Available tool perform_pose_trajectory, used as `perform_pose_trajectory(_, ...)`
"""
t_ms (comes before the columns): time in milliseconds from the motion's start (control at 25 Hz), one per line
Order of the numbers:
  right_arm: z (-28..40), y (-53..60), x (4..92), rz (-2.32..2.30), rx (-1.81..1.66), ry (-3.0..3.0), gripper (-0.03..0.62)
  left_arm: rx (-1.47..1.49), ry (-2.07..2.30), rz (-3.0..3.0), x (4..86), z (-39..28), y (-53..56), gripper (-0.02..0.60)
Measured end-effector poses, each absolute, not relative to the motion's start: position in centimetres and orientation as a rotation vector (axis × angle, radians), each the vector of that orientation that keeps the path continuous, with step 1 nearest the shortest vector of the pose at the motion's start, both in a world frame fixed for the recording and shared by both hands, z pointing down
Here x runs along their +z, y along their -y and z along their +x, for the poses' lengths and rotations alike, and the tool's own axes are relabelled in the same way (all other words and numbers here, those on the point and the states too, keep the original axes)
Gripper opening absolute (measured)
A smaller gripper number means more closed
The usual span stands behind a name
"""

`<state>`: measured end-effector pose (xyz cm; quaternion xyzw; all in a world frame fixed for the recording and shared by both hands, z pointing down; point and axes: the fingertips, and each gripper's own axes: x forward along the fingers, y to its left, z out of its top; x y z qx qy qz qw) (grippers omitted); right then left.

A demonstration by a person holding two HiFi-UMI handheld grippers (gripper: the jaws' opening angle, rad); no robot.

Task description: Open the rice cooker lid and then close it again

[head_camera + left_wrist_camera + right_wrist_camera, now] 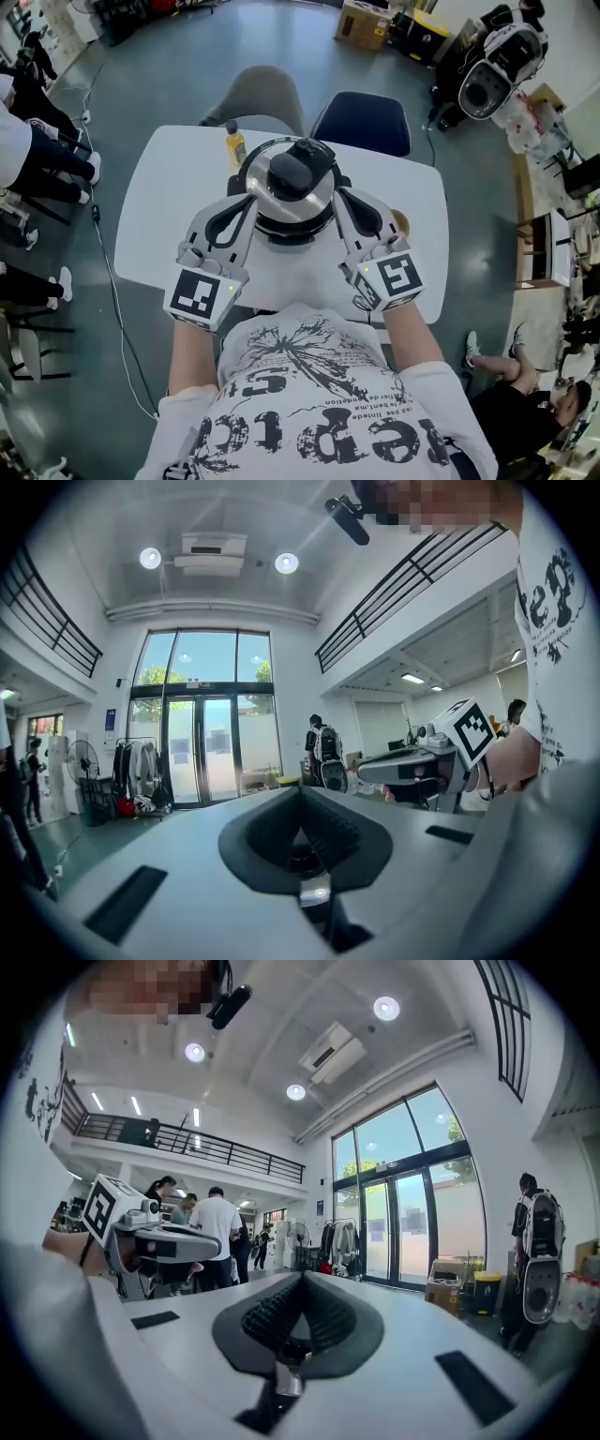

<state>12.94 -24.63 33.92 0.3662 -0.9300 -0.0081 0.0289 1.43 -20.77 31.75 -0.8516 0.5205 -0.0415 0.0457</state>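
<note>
Flanking claws: left claw [249, 196] and right claw [339, 195] are sitting one on each side of the rice cooker [292, 225], tips pointing away from the person.
Left claw: jaws are pressing together tip to tip, nothing between them; its own camera is looking out over the room at glass doors.
Right claw: jaws are meeting at the tips too, holding nothing; its camera is catching the other claw off to its left.
Rice cooker: standing between the two claws, just right of the left tips and just left of the right tips; contact with either one is not readable.
Lid [298, 178]: shiny round top with a black handle, lying over the cooker body, ahead of both claw tips and between them.
Table [155, 220]: white, carrying the cooker, running under both claws.
Yellow bottle [234, 146]: standing beyond the left claw, near the cooker's far left.
Chairs: grey chair [266, 92] and dark blue chair [363, 122] are waiting past the table's far edge, well beyond both claws.
</note>
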Motion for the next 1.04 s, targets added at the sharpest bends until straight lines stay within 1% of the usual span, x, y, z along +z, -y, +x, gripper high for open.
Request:
perform_pose_trajectory(520, 13.3, 25.2, 34.1, 1.153, 0.028, 2.881, 0.012, -0.177, -1.586, -2.605, 32.6, 1.5, 21.3, 0.014)
perform_pose_trajectory(720, 13.3, 25.1, 34.3, 1.161, 0.008, 2.854, 0.012, -0.129, -1.598, -2.604, 32.2, 1.4, 21.3, 0.014)
perform_pose_trajectory(880, 13.4, 25.2, 34.4, 1.169, 0.017, 2.838, 0.012, -0.234, -1.574, -2.627, 32.9, 1.6, 21.1, 0.014)
perform_pose_trajectory(1040, 13.5, 25.3, 34.3, 1.178, 0.007, 2.824, 0.012, -0.256, -1.556, -2.64, 32.9, 2.0, 21.1, 0.014)
